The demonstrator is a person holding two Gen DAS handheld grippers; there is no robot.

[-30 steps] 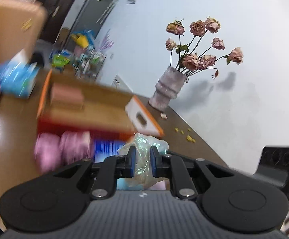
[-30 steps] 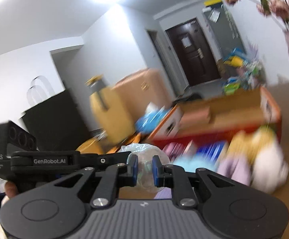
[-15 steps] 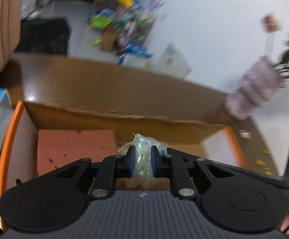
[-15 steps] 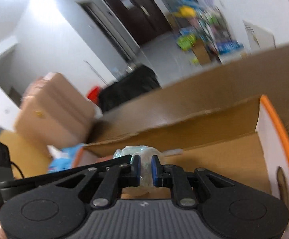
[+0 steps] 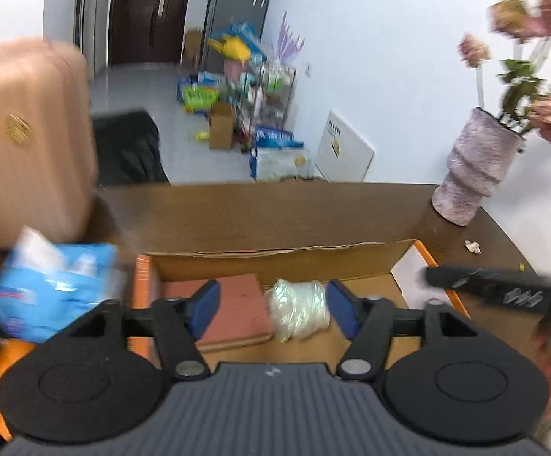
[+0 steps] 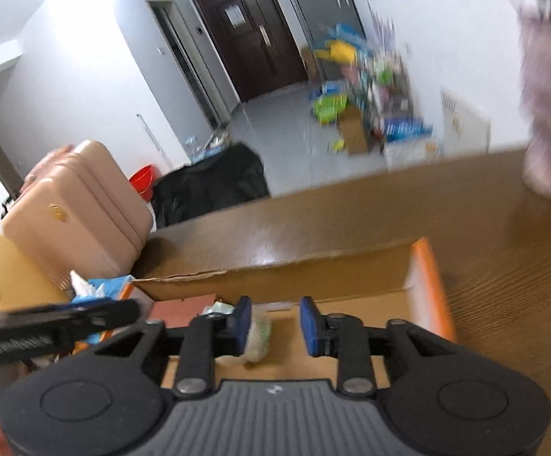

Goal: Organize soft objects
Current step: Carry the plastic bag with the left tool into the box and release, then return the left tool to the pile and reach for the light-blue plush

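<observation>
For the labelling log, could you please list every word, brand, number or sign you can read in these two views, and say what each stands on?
None can be read for certain.
Pale lettering on the left tongs' black body, seen from the right wrist: too blurred.
Paper on the dark door: too small.
Print on the blue packet and the white board: blurred.

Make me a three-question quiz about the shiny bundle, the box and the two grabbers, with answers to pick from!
1. Where is the plastic-wrapped bundle?
A. in the cardboard box
B. beside the vase
C. on the floor

2. What colour are the box's end flaps?
A. green
B. orange
C. purple

3. How is the left gripper?
A. shut on the bundle
B. open
C. out of view

Answers: 1 A, it lies inside the box beside the reddish foam pad. 2 B, both edges are orange. 3 B, its blue pads stand apart, like the right gripper's.
</observation>
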